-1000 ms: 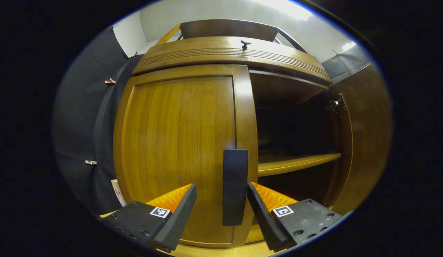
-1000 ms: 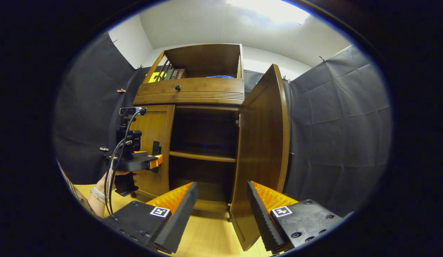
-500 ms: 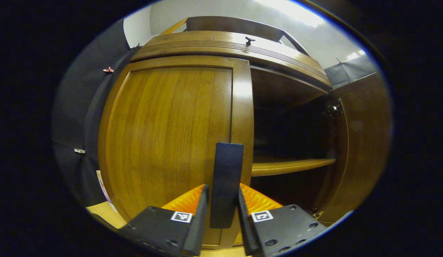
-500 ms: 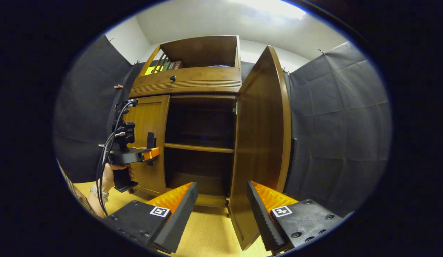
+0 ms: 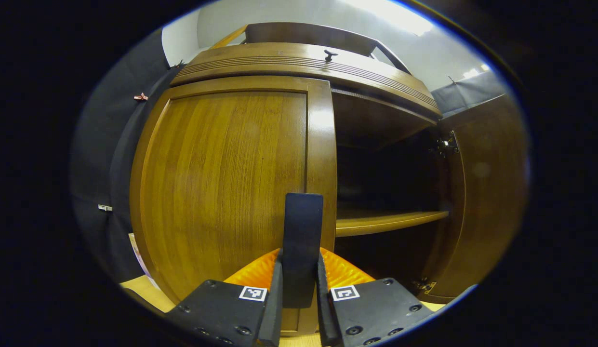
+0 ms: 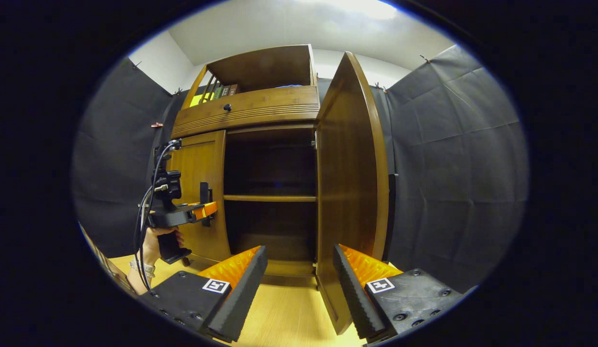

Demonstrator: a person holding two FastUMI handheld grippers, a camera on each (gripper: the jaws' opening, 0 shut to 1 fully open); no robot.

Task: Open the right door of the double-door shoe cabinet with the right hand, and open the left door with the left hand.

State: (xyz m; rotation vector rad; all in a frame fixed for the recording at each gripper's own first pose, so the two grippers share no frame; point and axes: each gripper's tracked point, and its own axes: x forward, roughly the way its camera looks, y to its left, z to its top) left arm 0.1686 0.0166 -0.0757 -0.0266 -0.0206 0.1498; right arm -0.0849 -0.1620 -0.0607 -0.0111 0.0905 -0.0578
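Left gripper point(image 5: 299, 313): both fingers clamped on the left door's handle point(image 5: 302, 241); left door point(image 5: 221, 183) shut. Right gripper point(image 6: 299, 289): fingers spread apart, holding nothing, just before the right door point(image 6: 349, 193), which stands swung wide open.

The right tongs point(image 6: 299, 289) carry ridged pads, square coded tags and screws; the left tongs point(image 6: 205, 212) trail cables.
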